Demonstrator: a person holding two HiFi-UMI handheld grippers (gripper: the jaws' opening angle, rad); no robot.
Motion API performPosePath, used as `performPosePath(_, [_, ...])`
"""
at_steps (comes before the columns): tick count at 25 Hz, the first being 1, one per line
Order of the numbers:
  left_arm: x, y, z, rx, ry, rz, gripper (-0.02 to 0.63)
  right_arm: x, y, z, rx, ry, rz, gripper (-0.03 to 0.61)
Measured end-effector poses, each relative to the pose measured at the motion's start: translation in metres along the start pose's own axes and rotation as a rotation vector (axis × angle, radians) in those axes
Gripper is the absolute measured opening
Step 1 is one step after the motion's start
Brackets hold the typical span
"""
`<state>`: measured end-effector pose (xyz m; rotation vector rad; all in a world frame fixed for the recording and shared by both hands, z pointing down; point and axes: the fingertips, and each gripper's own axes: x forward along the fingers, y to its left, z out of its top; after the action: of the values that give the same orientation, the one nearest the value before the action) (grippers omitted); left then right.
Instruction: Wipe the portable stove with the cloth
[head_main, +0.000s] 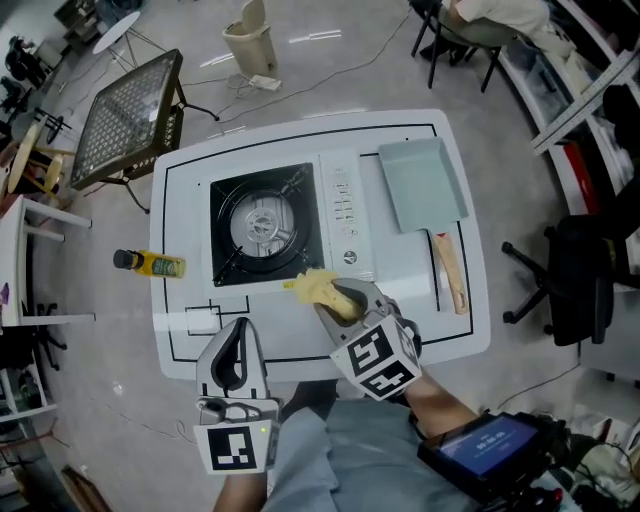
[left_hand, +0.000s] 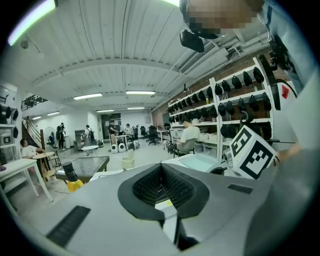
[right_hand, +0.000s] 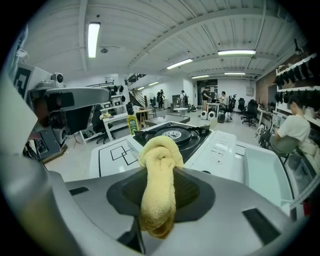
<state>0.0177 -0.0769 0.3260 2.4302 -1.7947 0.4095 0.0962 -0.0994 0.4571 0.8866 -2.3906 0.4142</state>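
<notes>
The yellow cloth (right_hand: 159, 150) is clamped in the right tool (head_main: 337, 298) at the portable stove's (head_main: 262, 222) front edge; the left tool (left_hand: 162, 186) is seen closed, empty, over the desk (head_main: 440, 330).

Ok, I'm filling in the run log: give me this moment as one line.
right gripper: shut on yellow cloth | cloth: at near edge of portable stove, contact unclear | left gripper: shut, empty, clear of stove

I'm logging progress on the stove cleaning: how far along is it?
Done: the cloth is picked up, clamped in the right gripper. In hand: it hangs at the front edge of the portable stove; whether it touches I cannot tell. Left: the wiping itself; no wiped patch shows. The left gripper sits shut and empty over the table, near its front edge.
</notes>
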Motion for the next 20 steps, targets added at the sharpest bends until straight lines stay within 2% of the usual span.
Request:
performPosePath(7, [0.011,-0.038,0.006,0.008,0.008,-0.057,0.018,-0.033,-0.038,-0.02,0.049,0.006,-0.074,0.143])
performPosePath(11, [0.018,-0.066,0.02,0.023,-0.014,-0.088,0.018,-0.054,-0.062,-0.034,0.066,0.015,-0.118,0.143])
performPosePath(14, [0.025,-0.089,0.042,0.046,-0.07,-0.108,0.018,-0.071,-0.081,-0.042,0.075,0.011,-0.153,0.143])
performPosePath(17, [0.025,-0.107,0.059,0.055,-0.116,-0.112,0.018,-0.087,-0.095,-0.037,0.072,-0.014,-0.17,0.143])
performPosePath(20, [0.019,-0.116,0.067,0.054,-0.128,-0.111,0.018,-0.102,-0.099,-0.02,0.06,-0.066,-0.163,0.143])
